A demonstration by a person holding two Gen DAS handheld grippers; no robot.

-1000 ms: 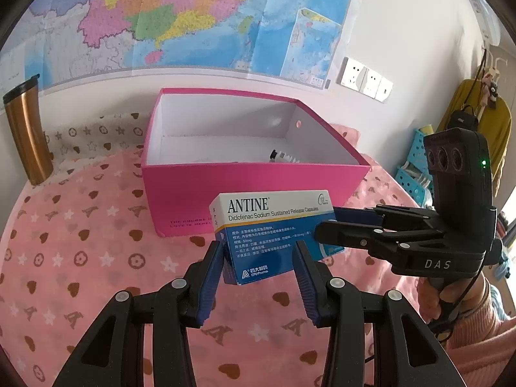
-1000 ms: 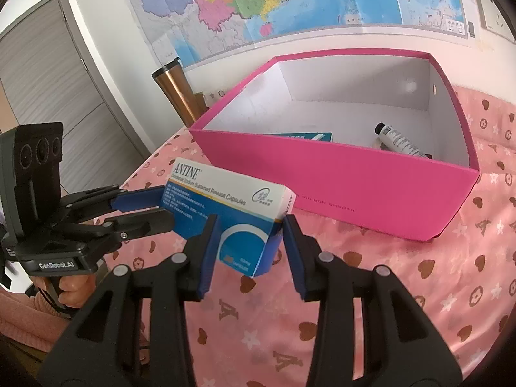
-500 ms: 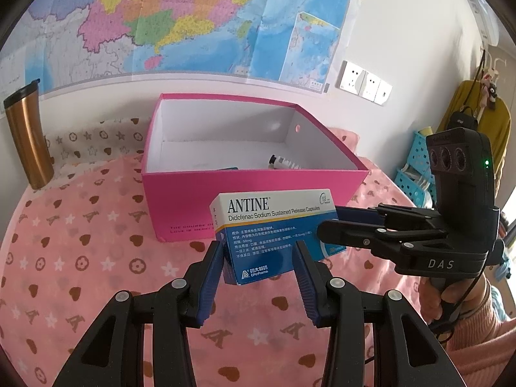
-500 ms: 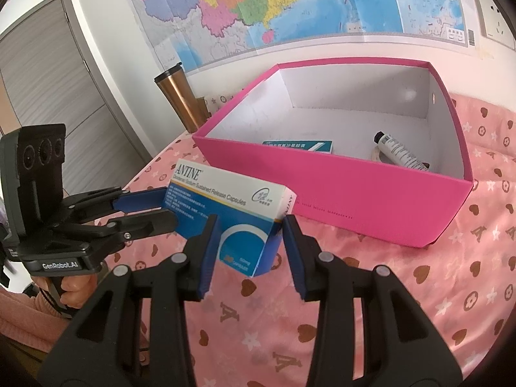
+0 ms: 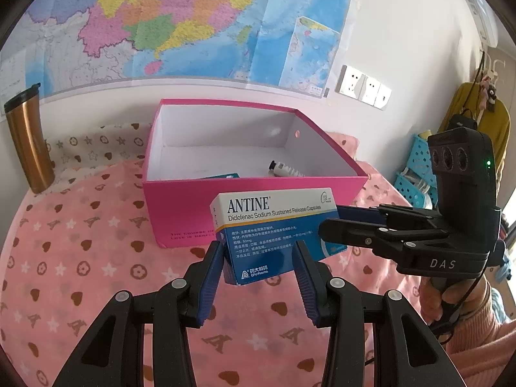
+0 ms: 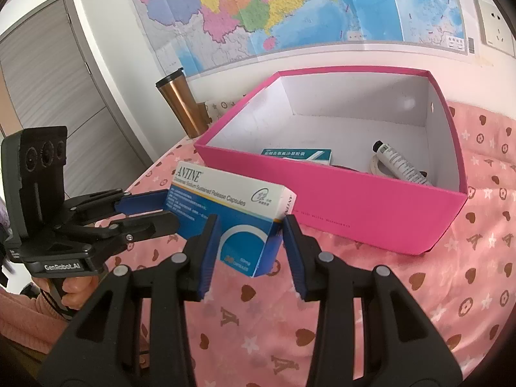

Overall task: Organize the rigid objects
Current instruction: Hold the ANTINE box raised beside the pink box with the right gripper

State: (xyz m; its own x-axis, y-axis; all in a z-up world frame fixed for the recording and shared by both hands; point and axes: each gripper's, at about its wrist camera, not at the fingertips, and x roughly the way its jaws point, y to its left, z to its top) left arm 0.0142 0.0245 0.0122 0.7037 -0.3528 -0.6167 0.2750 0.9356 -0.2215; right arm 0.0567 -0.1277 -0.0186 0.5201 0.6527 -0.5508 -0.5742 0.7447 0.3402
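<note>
Both your grippers, left (image 5: 259, 269) and right (image 6: 250, 250), clamp the ANTINE box (image 5: 274, 229); only the right view shows the teal carton (image 6: 296, 155) fully inside the pink box (image 6: 371, 213).

Pink cardboard box (image 5: 180, 213) front wall hides most of the teal carton (image 5: 222, 176) inside. Small print on that wall: unreadable.
</note>
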